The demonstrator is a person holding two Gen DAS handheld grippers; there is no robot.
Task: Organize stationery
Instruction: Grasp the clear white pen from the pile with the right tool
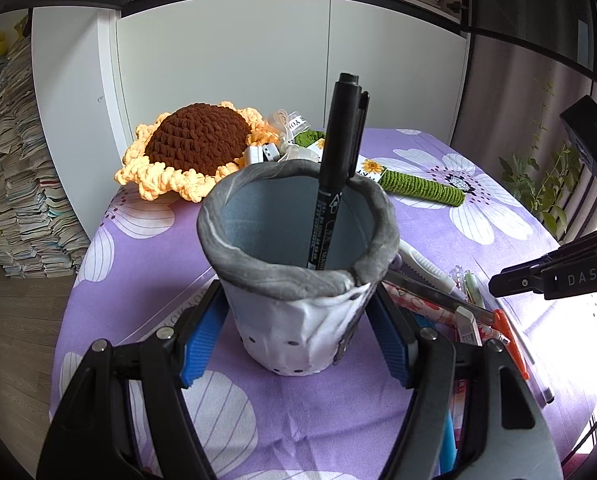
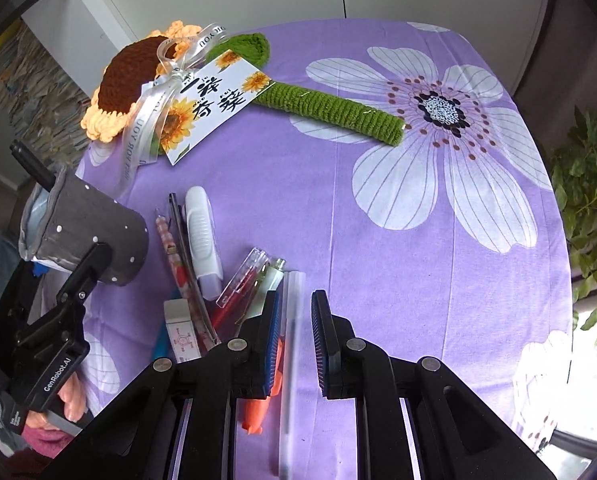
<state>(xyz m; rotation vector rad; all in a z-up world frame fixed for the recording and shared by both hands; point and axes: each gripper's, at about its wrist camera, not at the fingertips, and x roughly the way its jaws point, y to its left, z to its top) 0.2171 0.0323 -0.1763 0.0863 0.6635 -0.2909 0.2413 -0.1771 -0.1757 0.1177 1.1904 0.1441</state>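
My left gripper (image 1: 296, 332) is shut on a soft grey-and-white pen holder (image 1: 298, 312), its blue pads pressing both sides. A black marker (image 1: 334, 184) stands inside. The holder (image 2: 98, 236) shows at the left of the right wrist view. Right of it lies a heap of stationery: a white correction tape (image 2: 202, 236), an eraser (image 2: 182, 332), a red pen (image 2: 238, 284), a green pen (image 2: 270, 280) and an orange item (image 2: 258, 412). My right gripper (image 2: 295, 294) hangs open over a translucent white pen (image 2: 292, 360), which lies in the gap below the pads. The right gripper (image 1: 498, 286) enters the left wrist view from the right.
A crochet sunflower (image 2: 126, 76) with a green stem (image 2: 330, 108), a ribbon and a printed card (image 2: 214, 108) lies at the far side of the purple flowered tablecloth (image 2: 418, 240). White cabinet doors (image 1: 258, 60) stand behind, stacked books (image 1: 18, 180) to the left, and a plant (image 2: 590, 200) to the right.
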